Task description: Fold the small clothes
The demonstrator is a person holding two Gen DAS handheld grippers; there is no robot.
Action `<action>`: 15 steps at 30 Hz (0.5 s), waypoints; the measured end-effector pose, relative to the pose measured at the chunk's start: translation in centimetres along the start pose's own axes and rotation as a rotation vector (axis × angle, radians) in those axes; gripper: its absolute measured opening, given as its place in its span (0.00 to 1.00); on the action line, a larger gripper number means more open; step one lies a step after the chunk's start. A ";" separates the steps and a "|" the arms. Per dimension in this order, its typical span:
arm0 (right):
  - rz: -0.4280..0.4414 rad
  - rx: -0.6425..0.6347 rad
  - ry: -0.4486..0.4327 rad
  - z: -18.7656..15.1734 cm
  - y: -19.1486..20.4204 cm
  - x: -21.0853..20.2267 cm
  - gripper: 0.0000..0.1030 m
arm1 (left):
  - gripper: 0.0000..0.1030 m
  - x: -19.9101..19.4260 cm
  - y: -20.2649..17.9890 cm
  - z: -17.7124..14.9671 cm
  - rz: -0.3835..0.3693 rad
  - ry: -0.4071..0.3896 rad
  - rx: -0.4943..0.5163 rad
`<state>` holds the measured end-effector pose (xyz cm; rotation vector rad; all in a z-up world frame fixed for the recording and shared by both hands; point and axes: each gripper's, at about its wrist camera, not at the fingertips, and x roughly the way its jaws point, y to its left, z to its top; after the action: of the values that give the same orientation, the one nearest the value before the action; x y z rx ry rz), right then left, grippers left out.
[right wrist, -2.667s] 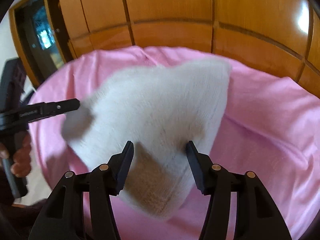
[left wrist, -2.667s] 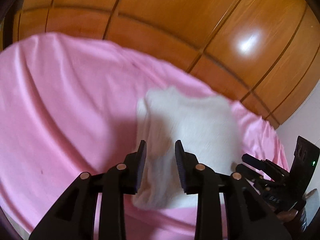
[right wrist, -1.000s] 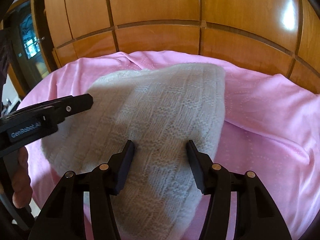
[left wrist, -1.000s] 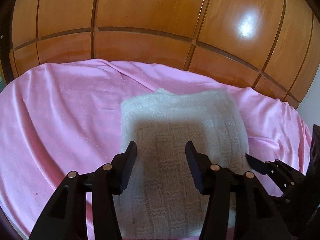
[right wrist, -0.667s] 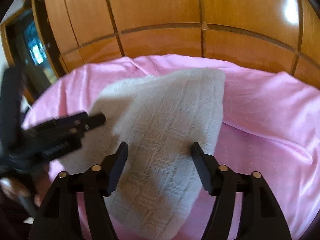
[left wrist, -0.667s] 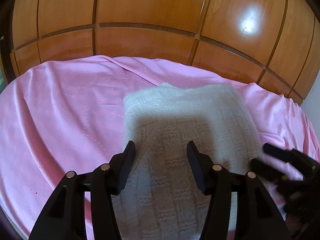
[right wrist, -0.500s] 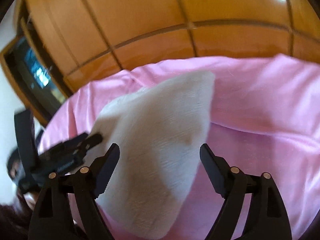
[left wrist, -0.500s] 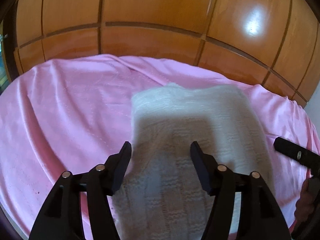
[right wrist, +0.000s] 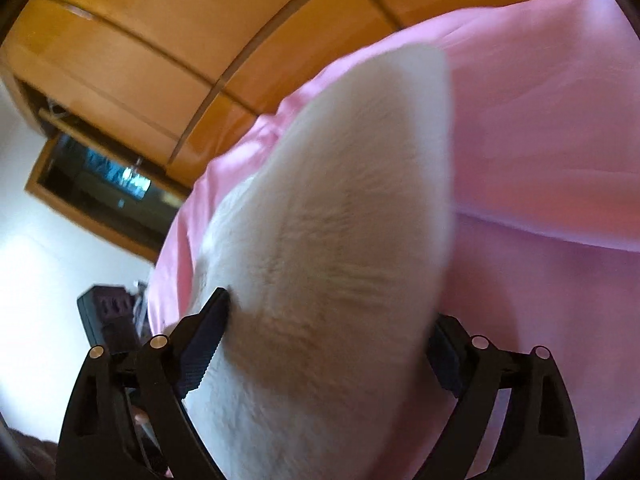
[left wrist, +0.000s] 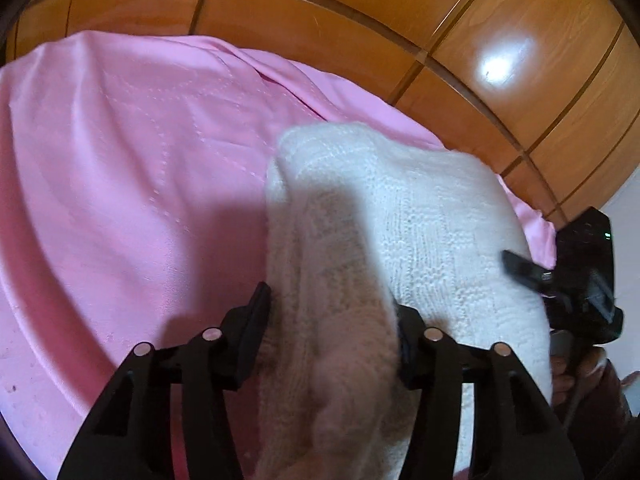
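Two fingers of the left gripper [left wrist: 330,320] stand wide apart in the left wrist view, and a raised fold of the white knit garment [left wrist: 400,216] bulges up between them; whether the pads bite the wool or merely flank it I cannot tell. Taking the garment as landmark, its long axis runs from under this gripper away toward the wooden panelling [left wrist: 440,12], so the cloth lies straight ahead of the fingers and under them. Pink bedsheet [left wrist: 132,184] spreads to the garment's left. At the garment's right edge sits the right gripper [left wrist: 524,270], its dark tip touching or just over the knit.

From the right wrist view, heavily blurred, the right gripper [right wrist: 328,320] is also spread wide, the garment [right wrist: 340,208] filling the gap and rising toward the panelling [right wrist: 160,32]; grip cannot be confirmed. The sheet [right wrist: 540,140] lies to the garment's right, the left gripper's body [right wrist: 108,316] just beyond its near-left corner.

Both tools sit at the garment's near end, the left apparently more central, so the next fold likely carries that near edge forward along the long axis.
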<state>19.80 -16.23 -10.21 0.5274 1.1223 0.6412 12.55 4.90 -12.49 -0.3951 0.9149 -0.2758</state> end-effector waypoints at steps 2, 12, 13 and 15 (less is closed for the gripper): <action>-0.002 0.000 -0.003 -0.2 0.5 0.7 0.75 | 0.39 0.1 0.5 -0.2 -0.031 -0.002 -0.006; -0.039 -0.140 -0.140 -2.3 6.0 -5.4 0.50 | 0.25 -2.6 -2.8 0.1 -0.140 -0.001 0.064; -0.036 -0.141 -0.168 -2.7 6.1 -6.9 0.50 | 0.24 -2.6 -3.9 0.3 -0.154 0.001 0.088; -0.052 -0.135 -0.227 -3.5 5.5 -10.5 0.50 | 0.24 -2.5 -7.0 0.5 -0.190 0.004 0.149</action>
<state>12.36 -19.47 -0.88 0.4418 0.8702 0.5910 11.08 -0.23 -7.34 -0.3434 0.8558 -0.5157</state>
